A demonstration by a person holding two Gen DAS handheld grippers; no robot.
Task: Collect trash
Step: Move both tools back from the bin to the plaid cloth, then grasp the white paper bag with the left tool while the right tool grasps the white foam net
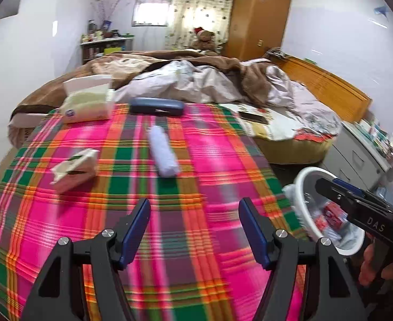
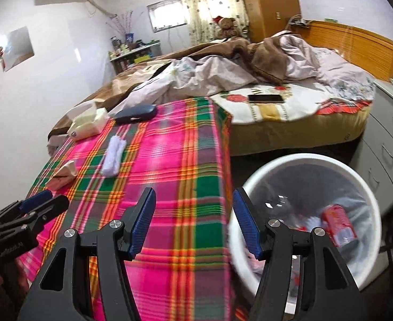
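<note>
A crumpled cream carton (image 1: 74, 169) lies on the plaid cloth (image 1: 169, 214), left of a white rolled wrapper (image 1: 163, 152); both also show in the right wrist view, the carton (image 2: 62, 176) and the wrapper (image 2: 112, 156). My left gripper (image 1: 193, 227) is open and empty above the cloth, short of both. My right gripper (image 2: 193, 216) is open and empty over the cloth's right edge, beside the white trash bin (image 2: 281, 164), which holds a red can (image 2: 339, 227). The bin also shows in the left wrist view (image 1: 303, 190).
A tissue pack (image 1: 85, 107) and a dark blue case (image 1: 156, 106) lie at the cloth's far edge. A phone (image 2: 267, 98) rests on the unmade bed (image 2: 249, 75). Grey drawers (image 2: 391, 144) stand right of the bin.
</note>
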